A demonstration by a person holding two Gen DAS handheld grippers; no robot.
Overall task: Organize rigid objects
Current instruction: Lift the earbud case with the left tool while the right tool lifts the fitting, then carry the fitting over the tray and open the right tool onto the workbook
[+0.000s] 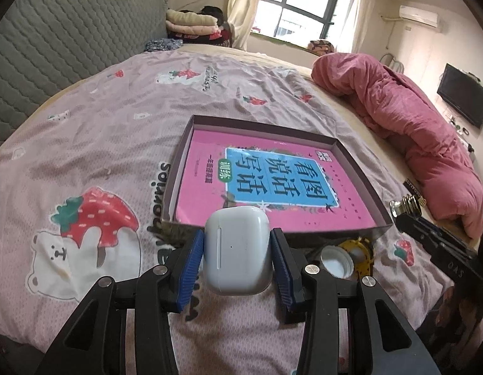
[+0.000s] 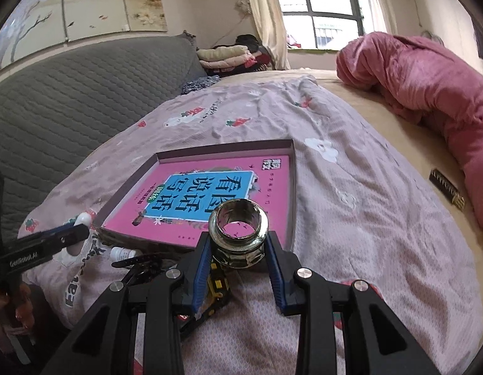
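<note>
**Both claws loaded at the tray's edge**

The left claw (image 1: pixel 237 251) was clamped on a white earbud case (image 1: pixel 237 250), the right claw (image 2: pixel 238 250) on a metal fitting (image 2: pixel 238 237). Both hovered over the bed (image 1: pixel 100 131) just before the near wall of the tray (image 1: pixel 178 150), which held a pink book (image 1: pixel 210 168).

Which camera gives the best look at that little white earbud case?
The left wrist view: the white earbud case sits large and centred between the left gripper's fingers. The right wrist view shows only a white sliver beside that gripper.
</note>
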